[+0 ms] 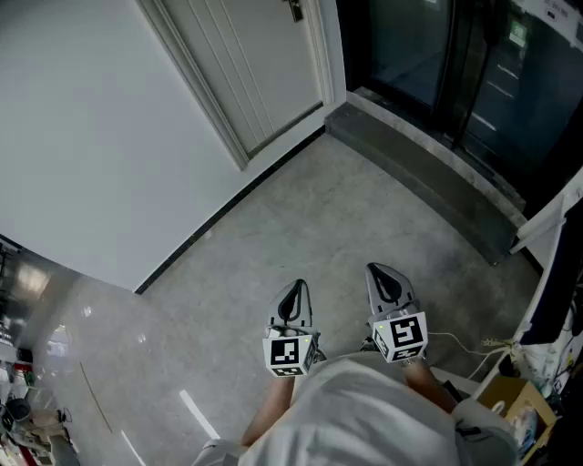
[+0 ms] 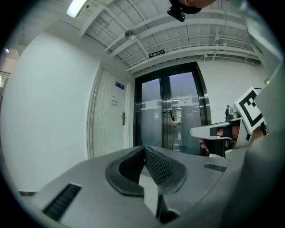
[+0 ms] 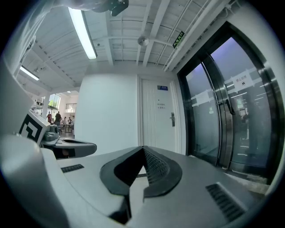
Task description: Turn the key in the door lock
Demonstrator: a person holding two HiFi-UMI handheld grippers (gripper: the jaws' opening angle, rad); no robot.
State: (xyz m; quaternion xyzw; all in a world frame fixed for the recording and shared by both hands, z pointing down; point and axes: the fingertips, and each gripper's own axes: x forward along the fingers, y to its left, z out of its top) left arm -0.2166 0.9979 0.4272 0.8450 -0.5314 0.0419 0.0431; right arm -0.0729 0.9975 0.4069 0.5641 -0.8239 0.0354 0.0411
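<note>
A white panelled door [image 1: 246, 64] stands several steps ahead, with its dark handle and lock [image 1: 294, 9] at the top edge of the head view. In the gripper views the handle and lock plate [image 3: 172, 119] are small and far off [image 2: 123, 118]; no key can be made out. My left gripper [image 1: 293, 293] and right gripper [image 1: 383, 273] are held side by side over the floor, level and pointing toward the door. Both are shut with nothing between their jaws [image 2: 144, 148] [image 3: 143, 148].
Dark glass double doors [image 1: 474, 73] stand to the right of the white door behind a raised stone threshold [image 1: 419, 173]. A plain white wall [image 1: 91, 136] runs along the left. A cardboard box [image 1: 510, 400] and a cable [image 1: 474, 350] lie at the lower right.
</note>
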